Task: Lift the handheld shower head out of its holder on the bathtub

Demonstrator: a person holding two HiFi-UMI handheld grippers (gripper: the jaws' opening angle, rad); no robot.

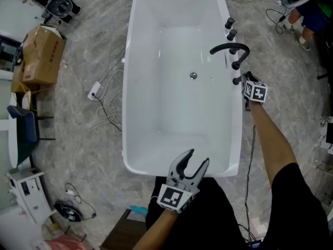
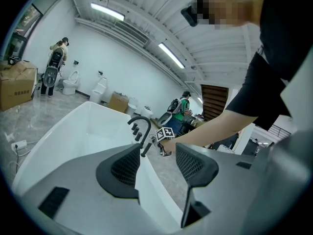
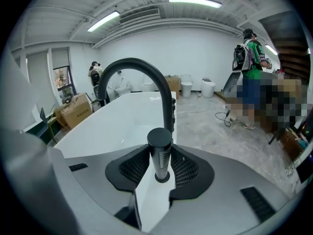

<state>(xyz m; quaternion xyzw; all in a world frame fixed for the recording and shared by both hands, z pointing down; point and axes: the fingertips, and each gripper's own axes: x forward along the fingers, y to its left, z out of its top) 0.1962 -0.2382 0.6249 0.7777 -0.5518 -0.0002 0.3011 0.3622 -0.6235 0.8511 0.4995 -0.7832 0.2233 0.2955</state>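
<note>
Standing at the near end, the person holds the left gripper (image 1: 199, 157) close in front of the body. Its jaws are spread apart with nothing between them, and its marker cube (image 1: 174, 197) faces upward above the left forearm (image 1: 156, 229). The right arm (image 1: 270, 134), bare below a short black sleeve, stretches forward and out to the right. The right gripper (image 1: 243, 80) at its end tilts downward, its jaws pressed against both sides of the upright black handle of the shower head (image 3: 160, 151).
</note>
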